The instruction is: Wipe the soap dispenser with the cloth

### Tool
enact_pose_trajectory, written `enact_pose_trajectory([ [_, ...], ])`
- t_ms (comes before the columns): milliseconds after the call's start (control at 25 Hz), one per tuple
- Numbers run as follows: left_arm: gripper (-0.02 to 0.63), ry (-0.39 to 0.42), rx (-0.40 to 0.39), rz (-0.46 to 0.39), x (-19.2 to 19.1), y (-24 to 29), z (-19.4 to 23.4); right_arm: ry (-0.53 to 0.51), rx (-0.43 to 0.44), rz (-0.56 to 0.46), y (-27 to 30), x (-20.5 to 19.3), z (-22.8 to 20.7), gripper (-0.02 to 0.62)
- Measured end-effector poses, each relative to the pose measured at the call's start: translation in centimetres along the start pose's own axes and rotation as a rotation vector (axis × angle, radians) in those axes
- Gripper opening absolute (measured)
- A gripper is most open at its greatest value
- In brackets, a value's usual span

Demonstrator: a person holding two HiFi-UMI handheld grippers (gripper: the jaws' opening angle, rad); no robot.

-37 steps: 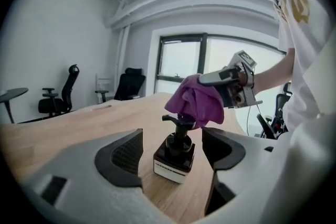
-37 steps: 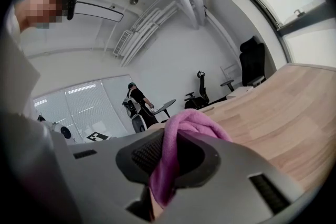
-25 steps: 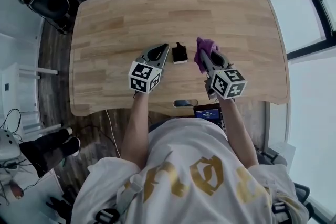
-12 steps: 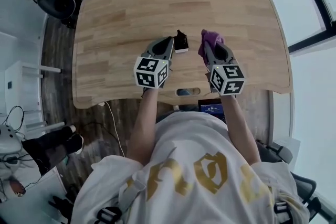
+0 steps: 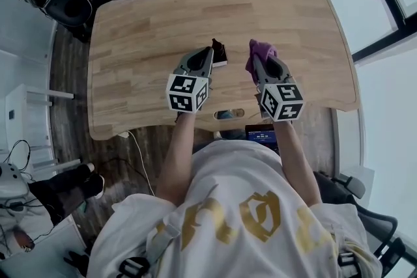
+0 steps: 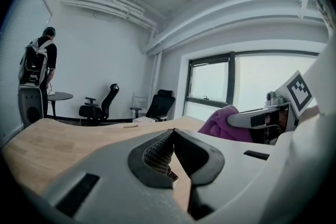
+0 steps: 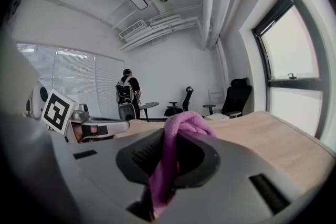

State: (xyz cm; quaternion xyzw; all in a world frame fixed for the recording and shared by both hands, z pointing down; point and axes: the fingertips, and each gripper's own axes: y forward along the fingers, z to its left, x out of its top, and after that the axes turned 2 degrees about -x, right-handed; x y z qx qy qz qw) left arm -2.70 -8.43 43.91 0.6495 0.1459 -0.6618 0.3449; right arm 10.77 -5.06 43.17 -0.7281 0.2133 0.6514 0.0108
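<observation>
The small black soap dispenser (image 5: pixel 219 53), its white label too small to read, stands on the pale wooden table (image 5: pixel 143 29). My left claw (image 5: pixel 210 53), jaws closed together, is just left of the dispenser, closer than a second ago. My right claw (image 5: pixel 255 62), just right of the dispenser, grips the purple cloth (image 5: pixel 262 49).

The table (image 5: pixel 143 23) is pale wood in jointed strips, smooth and matt. The cloth (image 5: pixel 262 50) is purple, soft and fleecy. The left gripper (image 5: pixel 210 51) and right gripper (image 5: pixel 255 59) have smooth, matt grey plastic shells, and their pads (image 6: pixel 156 157) are black and finely ribbed. The dispenser (image 5: pixel 219 54) looks like black plastic. The floor (image 5: pixel 71 114) is dark wood boards.
</observation>
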Motion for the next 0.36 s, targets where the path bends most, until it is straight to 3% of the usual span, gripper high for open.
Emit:
enact_pose_trajectory([
  [360,0.009,-0.051,0.011,0.000,-0.41,-0.93,0.33,-0.003,0.008,0.006,-0.29,-0.30,0.54,0.052],
])
